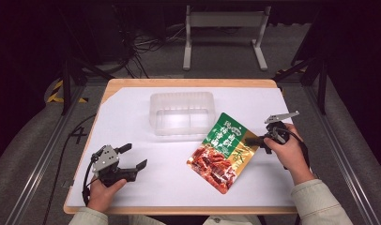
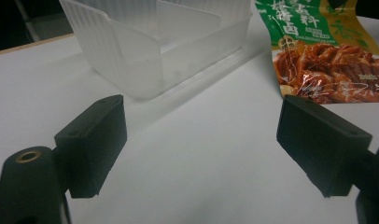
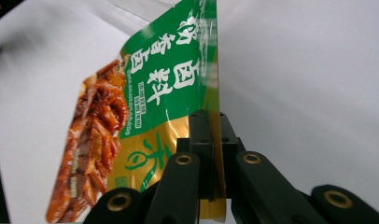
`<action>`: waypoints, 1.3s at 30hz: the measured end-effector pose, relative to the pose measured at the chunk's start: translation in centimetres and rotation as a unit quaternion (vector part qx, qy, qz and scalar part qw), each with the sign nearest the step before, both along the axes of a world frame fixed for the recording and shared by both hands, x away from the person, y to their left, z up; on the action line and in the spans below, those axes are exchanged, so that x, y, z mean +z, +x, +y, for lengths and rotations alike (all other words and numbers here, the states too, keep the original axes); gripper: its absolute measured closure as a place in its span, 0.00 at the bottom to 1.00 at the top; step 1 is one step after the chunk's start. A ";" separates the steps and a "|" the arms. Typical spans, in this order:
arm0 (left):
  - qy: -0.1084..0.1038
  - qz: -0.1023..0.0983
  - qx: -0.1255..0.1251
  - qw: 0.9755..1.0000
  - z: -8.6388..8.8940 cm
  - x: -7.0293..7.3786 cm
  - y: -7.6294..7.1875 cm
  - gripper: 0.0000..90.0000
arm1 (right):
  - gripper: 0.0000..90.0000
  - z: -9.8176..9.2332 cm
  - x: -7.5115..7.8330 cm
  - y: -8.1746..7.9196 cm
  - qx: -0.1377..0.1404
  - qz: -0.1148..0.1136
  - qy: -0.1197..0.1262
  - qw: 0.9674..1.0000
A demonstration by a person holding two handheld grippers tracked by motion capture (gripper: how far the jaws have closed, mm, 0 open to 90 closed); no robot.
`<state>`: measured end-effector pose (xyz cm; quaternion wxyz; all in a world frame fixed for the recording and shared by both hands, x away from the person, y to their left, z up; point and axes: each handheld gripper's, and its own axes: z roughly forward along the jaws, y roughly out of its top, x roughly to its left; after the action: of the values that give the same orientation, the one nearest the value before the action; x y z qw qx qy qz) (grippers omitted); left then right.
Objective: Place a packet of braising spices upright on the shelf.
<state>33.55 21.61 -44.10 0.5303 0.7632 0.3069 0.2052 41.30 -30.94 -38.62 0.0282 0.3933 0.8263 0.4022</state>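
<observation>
A green, gold and red food pouch (image 1: 224,151) is lifted off the white table at its right edge, and my right gripper (image 1: 251,140) is shut on that edge. In the right gripper view both jaws pinch the pouch (image 3: 150,107) edge-on, with the printed face to the left. A clear plastic container (image 1: 181,112) stands on the table behind the pouch. My left gripper (image 1: 134,158) rests low at the front left, open with nothing between its jaws. In the left gripper view the container (image 2: 159,44) lies ahead and the pouch (image 2: 327,60) to the right.
A white sheet (image 1: 146,145) covers the wooden table (image 1: 188,83). A white metal stand (image 1: 224,28) and cables sit on the floor beyond the far edge. Dark frame legs flank both sides of the table.
</observation>
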 end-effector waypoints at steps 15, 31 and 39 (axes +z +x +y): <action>0.003 -0.002 -0.001 1.000 0.0 0.0 0.0 0.19 | 1.00 0.9 5.3 -3.2 0.041 -0.024 0.050 0.998; 0.001 -0.002 -0.001 1.000 0.0 0.0 0.0 0.19 | 1.00 1.5 9.5 -5.6 0.078 -0.062 0.082 0.992; 0.003 -0.004 -0.002 1.000 0.0 0.0 0.0 0.19 | 1.00 0.9 10.3 -5.7 0.061 -0.104 0.088 0.989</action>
<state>33.59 21.63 -44.06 0.5296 0.7647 0.3026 0.2078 35.60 -30.02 -28.35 0.0547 0.2990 0.8028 0.5129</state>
